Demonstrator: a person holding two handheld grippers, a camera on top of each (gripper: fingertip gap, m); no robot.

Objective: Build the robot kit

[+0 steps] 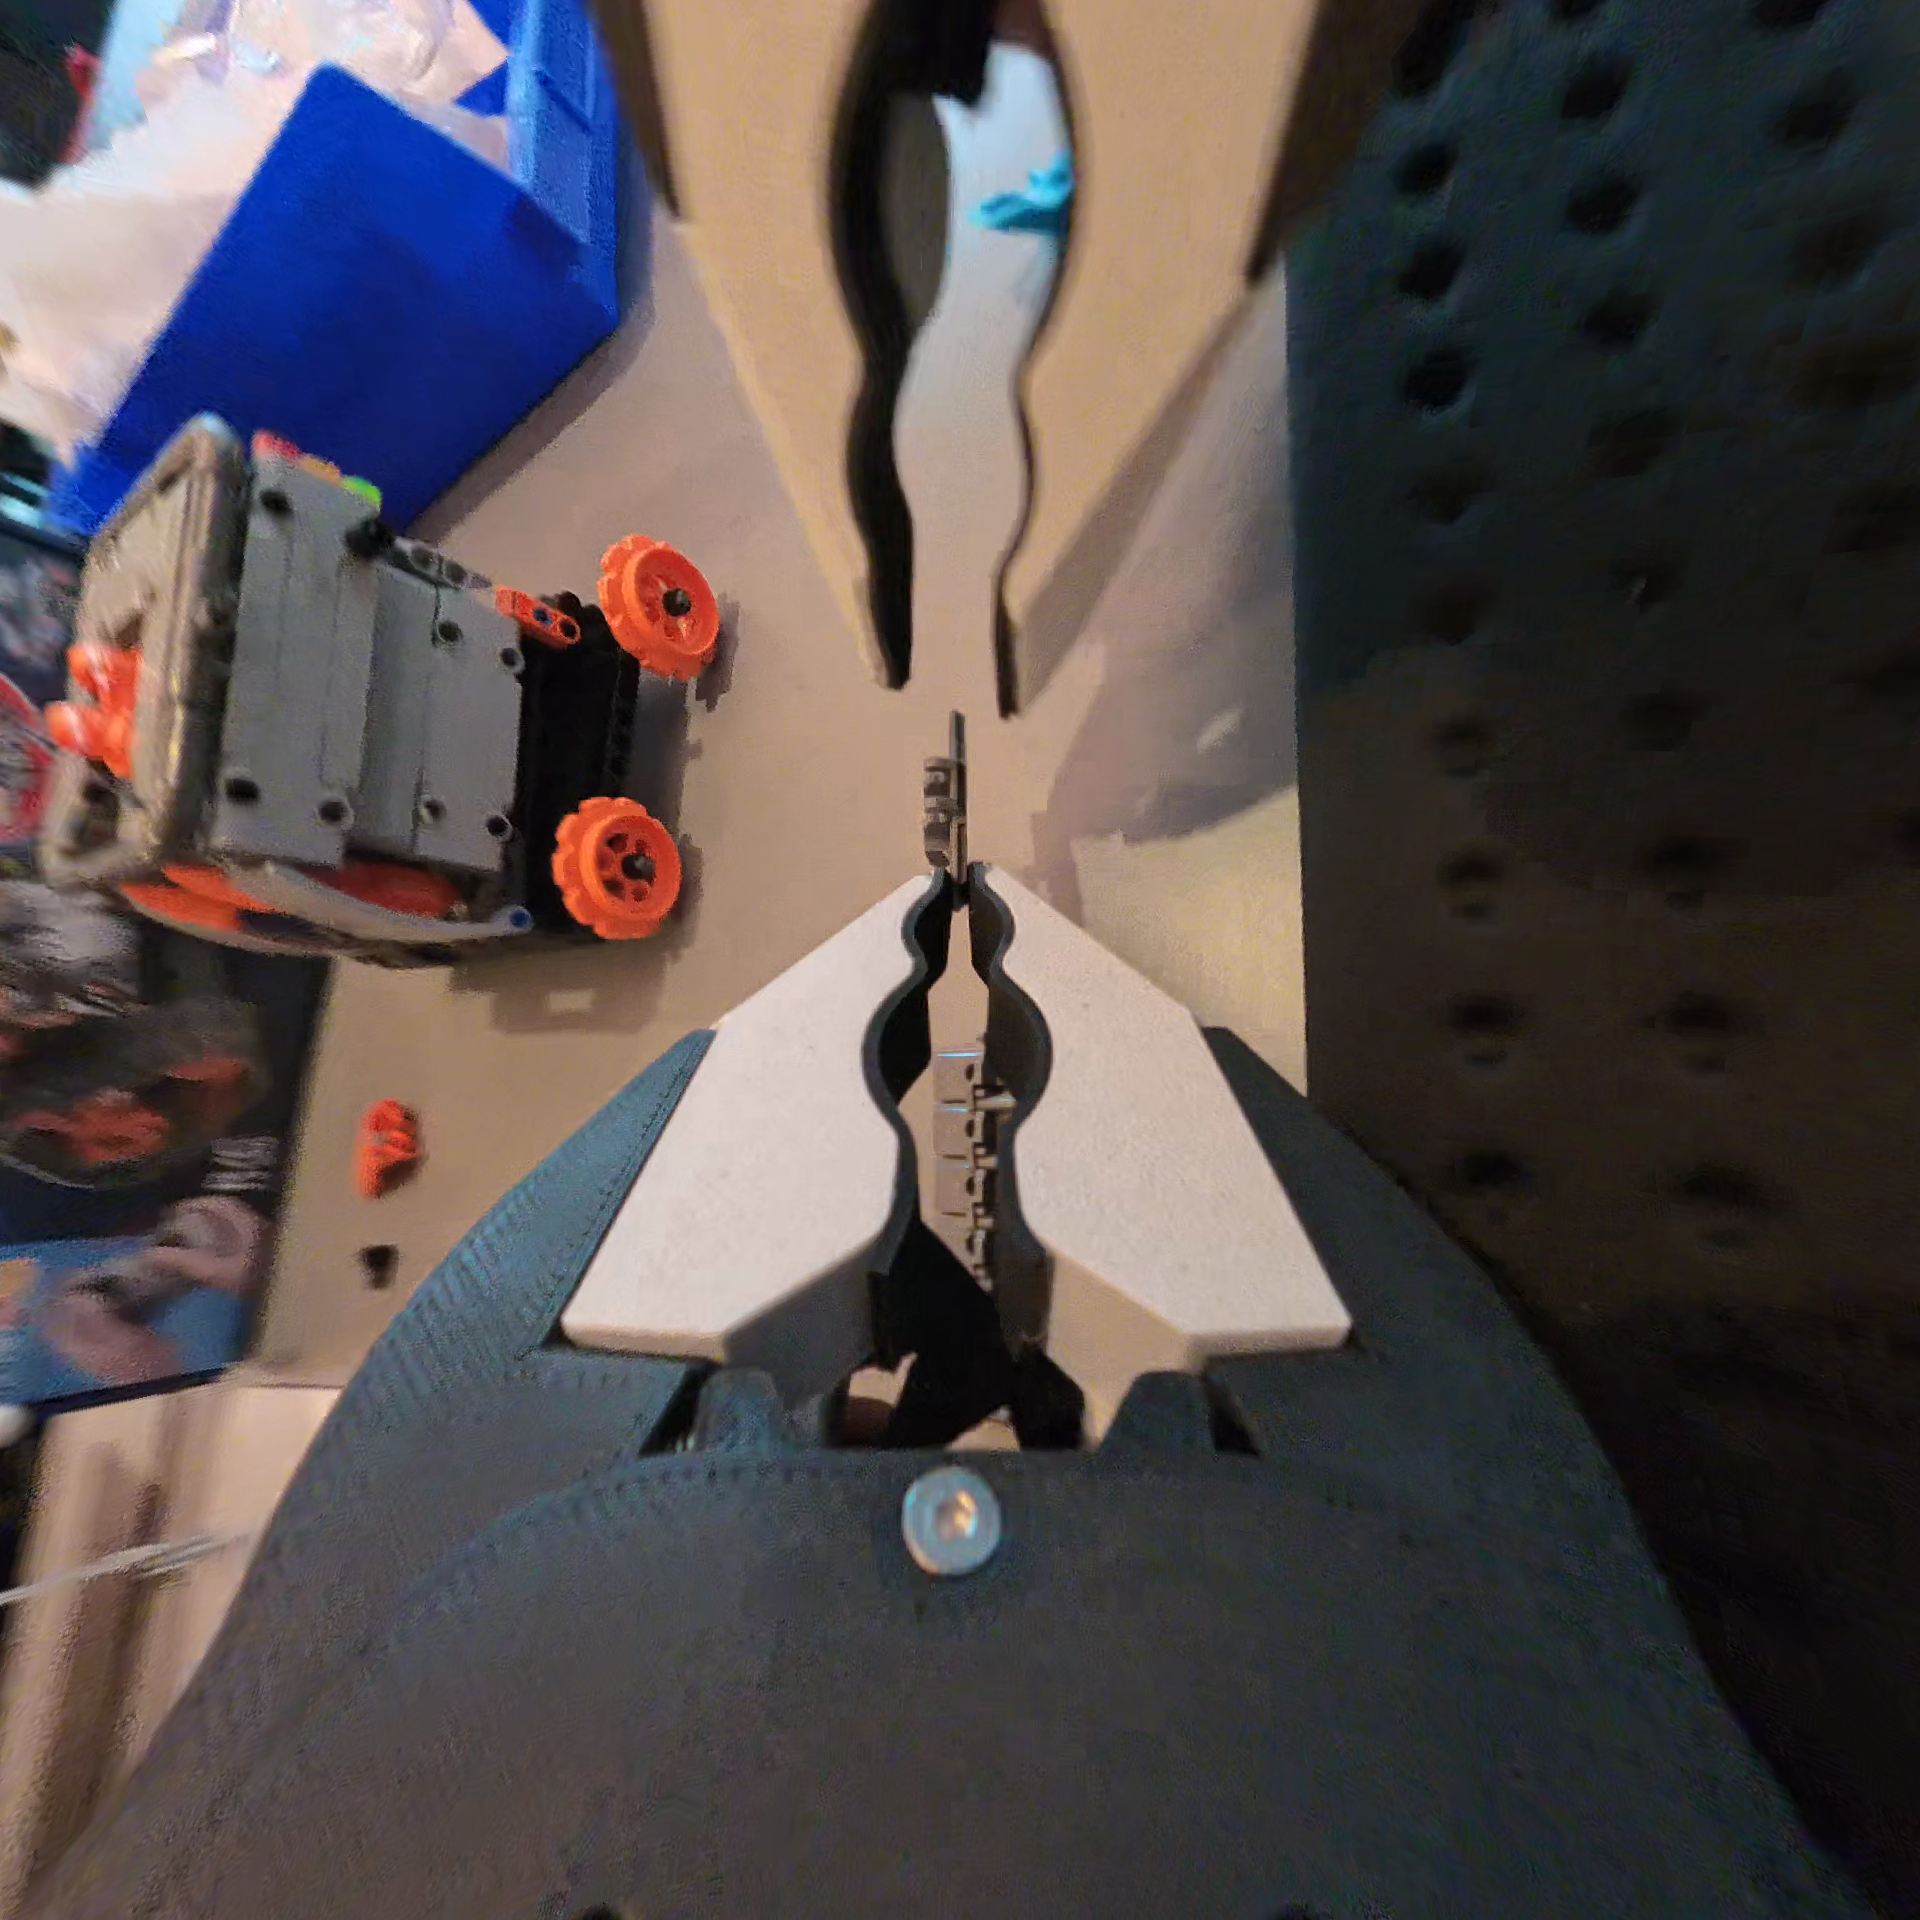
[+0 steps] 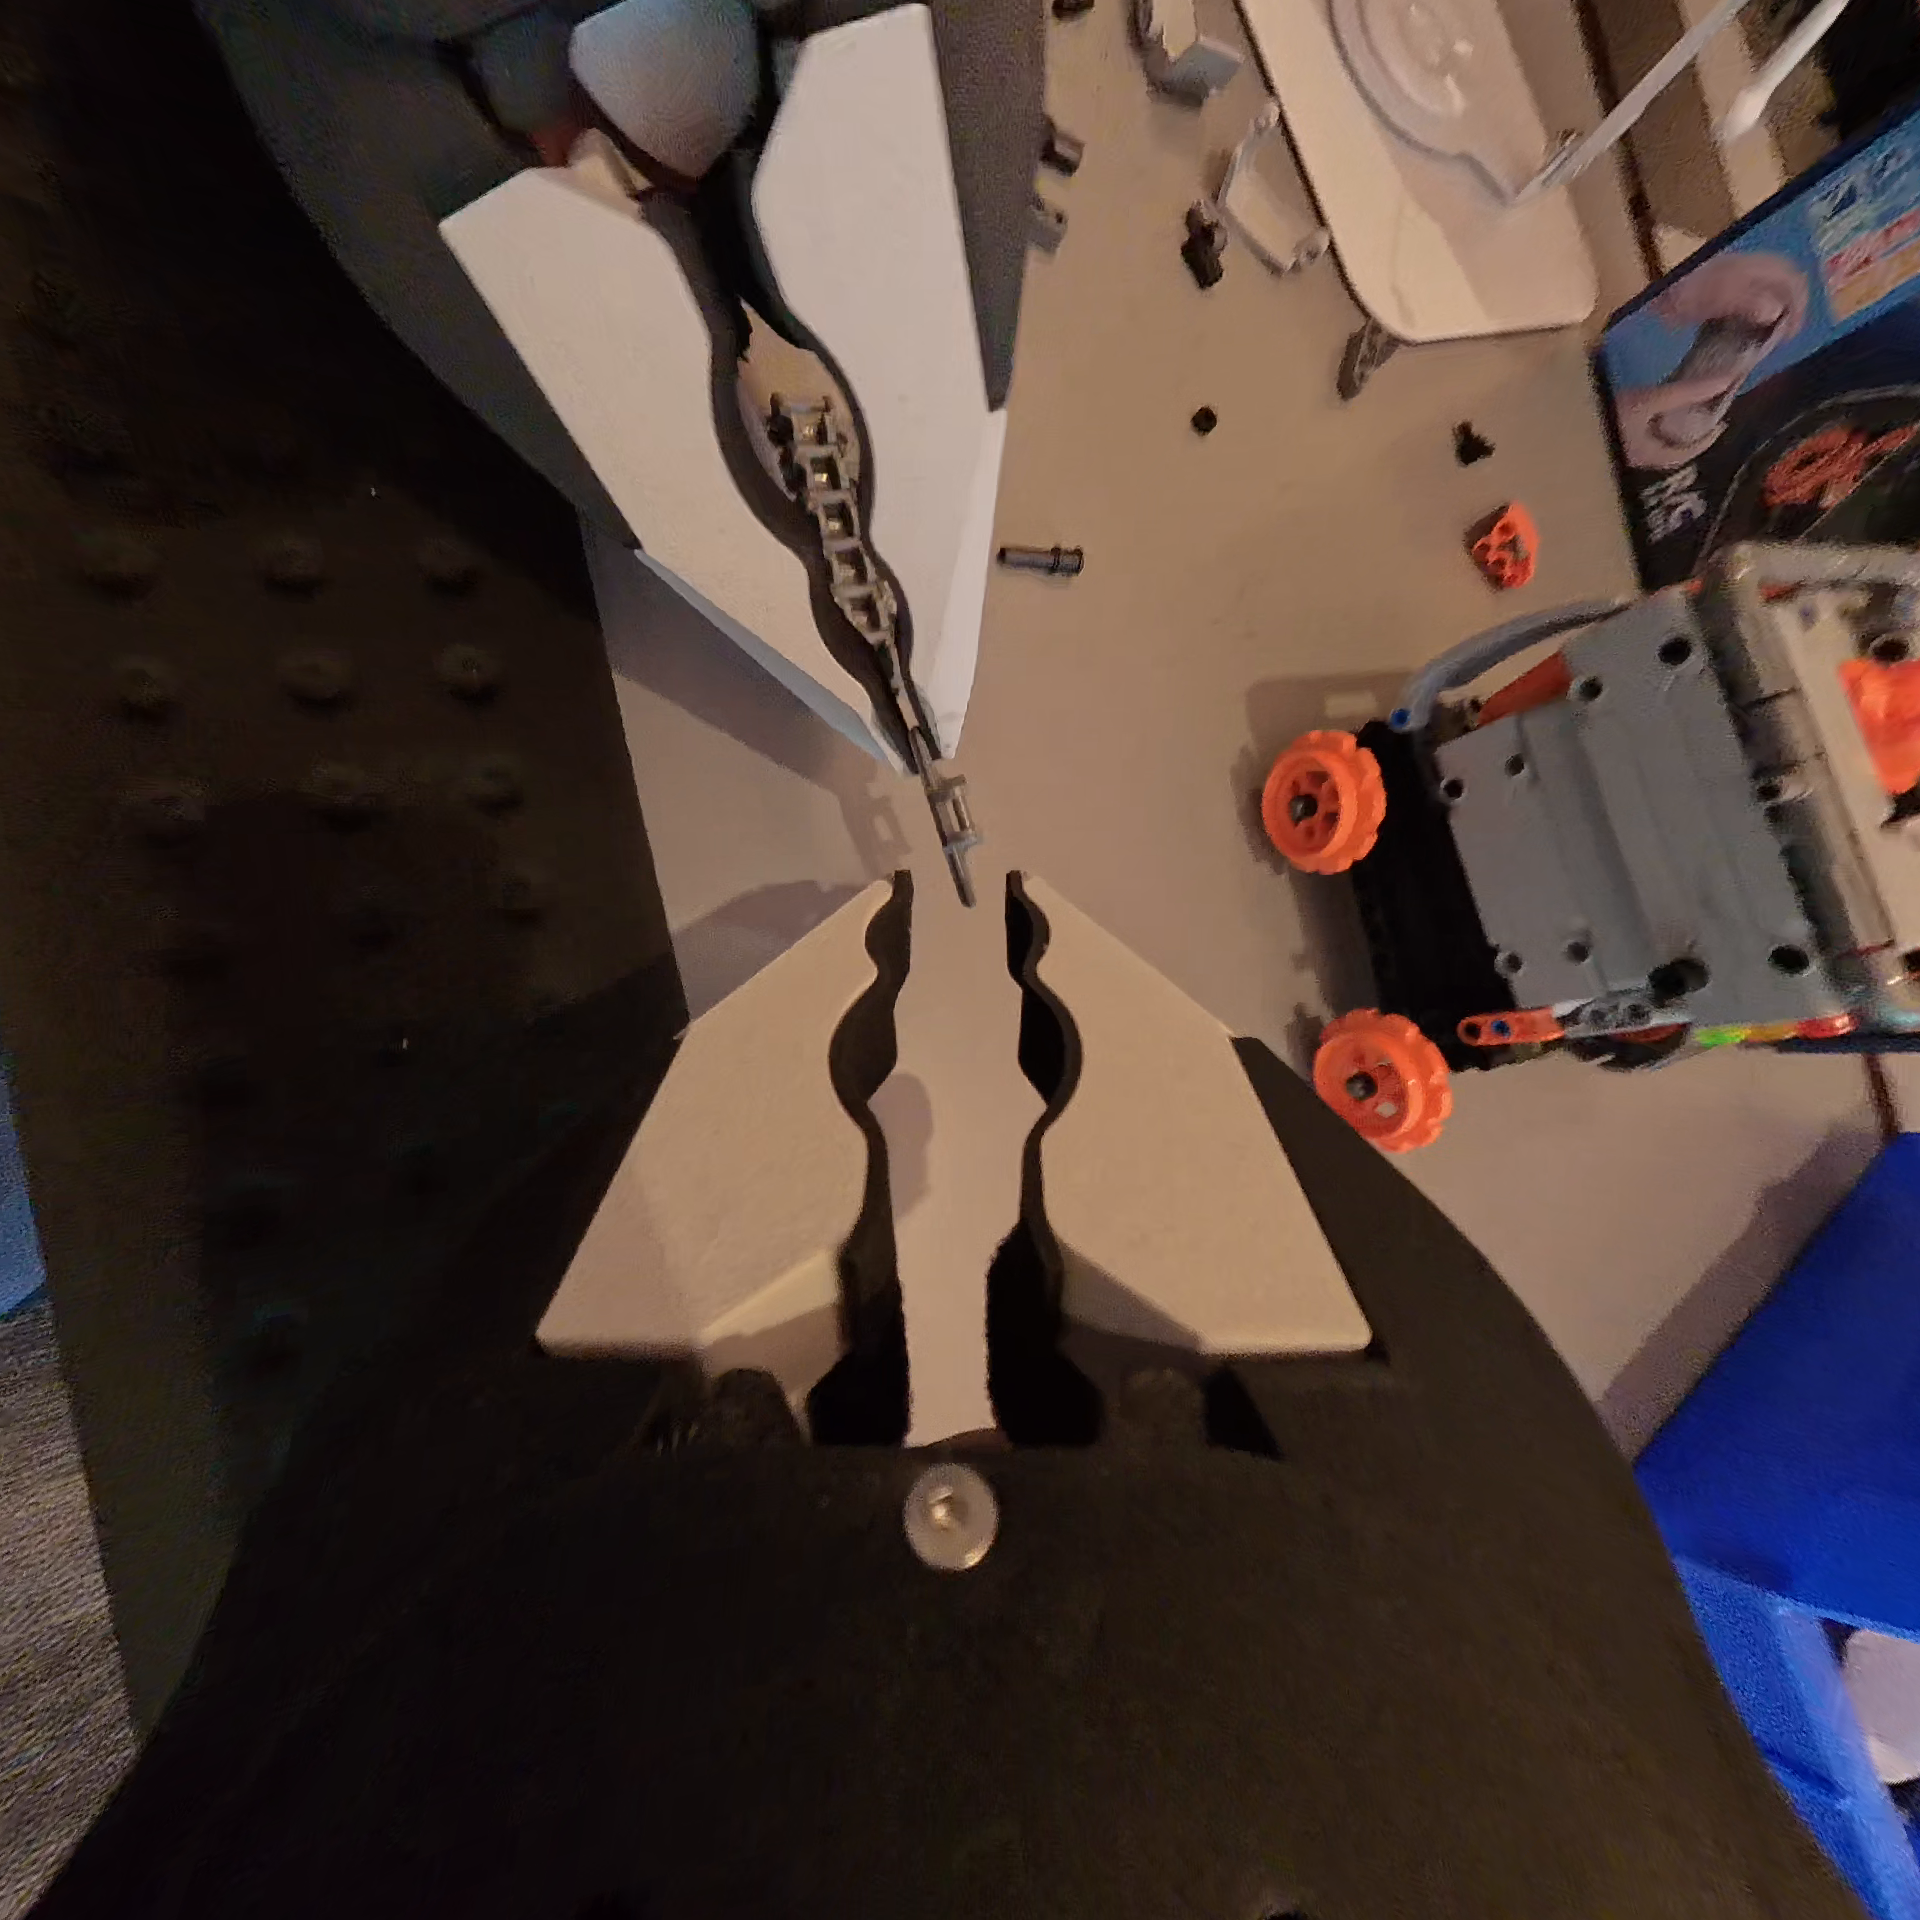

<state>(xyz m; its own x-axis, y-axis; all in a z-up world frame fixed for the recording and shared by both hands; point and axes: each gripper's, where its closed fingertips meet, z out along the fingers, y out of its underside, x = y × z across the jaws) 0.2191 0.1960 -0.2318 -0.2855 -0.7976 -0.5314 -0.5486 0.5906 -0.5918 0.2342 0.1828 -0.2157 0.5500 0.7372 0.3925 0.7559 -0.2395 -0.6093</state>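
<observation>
My left gripper [image 1: 958, 878] is shut on a thin grey toy chain [image 1: 948, 800] whose end sticks out past its tips. In the right wrist view the chain [image 2: 847, 566] runs between the left gripper's white fingers [image 2: 894, 312] and its free end points at my right gripper [image 2: 958, 883]. My right gripper is open and empty, its tips just short of the chain's end. In the left wrist view the right gripper [image 1: 951, 696] faces mine from above, tips apart. A grey brick-built vehicle with orange wheels [image 1: 343, 707] stands on the table, also in the right wrist view [image 2: 1621, 831].
A blue bin [image 1: 374, 281] stands near the vehicle and shows in the right wrist view [image 2: 1808, 1403]. A dark studded baseplate [image 1: 1621, 727] rises beside the grippers. Small loose parts lie on the beige table [image 2: 1143, 644]: an orange connector [image 2: 1501, 542], a grey pin [image 2: 1042, 558], black pins. A printed box [image 2: 1766, 343] and white tray [image 2: 1434, 187] lie farther off. Only a small space, under 4 cm, lies between the two pairs of fingers. My left tips are roughly 9 cm from the grey pin [image 2: 1042, 558].
</observation>
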